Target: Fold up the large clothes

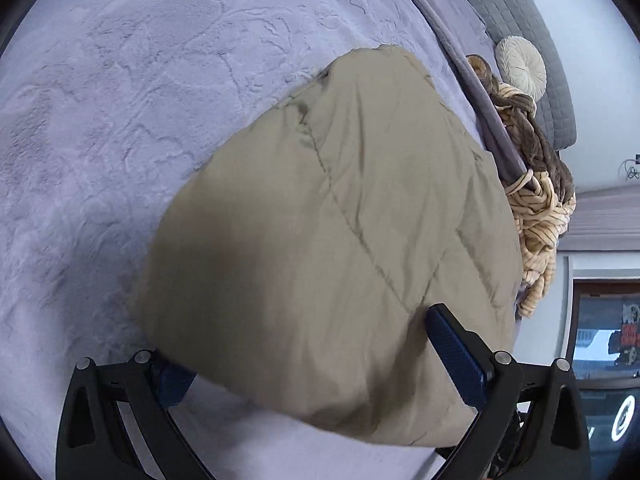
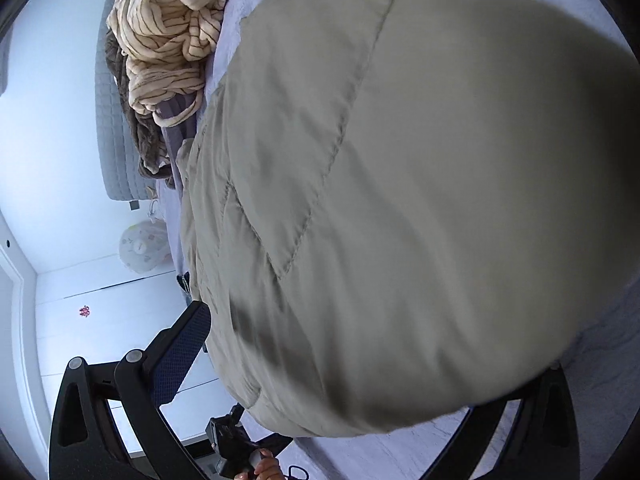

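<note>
The large padded beige-khaki coat with stitched quilting lines is lying on the pale lilac plush bed cover, and its thick, rounded near edge is filling the space in front of both grippers. It is looking already doubled over, so I judge that a fold is being laid down and the bundle is now being set on the bed.

The left gripper is standing with its jaws wide apart. The bulky edge of the coat is sitting between them; one blue ribbed pad is showing beside the fabric, and the other pad is mostly hidden under it. I cannot tell whether the pads are pressing on the cloth or only lying against it.

The right gripper is also standing fully open. Only its left blue pad is visible, just off the edge of the coat, and the other finger is hidden behind the padding. It does not appear to be clamping anything.

To do this step well, both grippers should be coming away low and straight, so the puffy filling is not dragged open again. Such padding is tending to spring back, so a light press along the fold should be helping. The striped cream and brown blanket heaped near the grey quilted headboard is lying close to the far side of the coat, so the fold should be staying clear of it.
</note>
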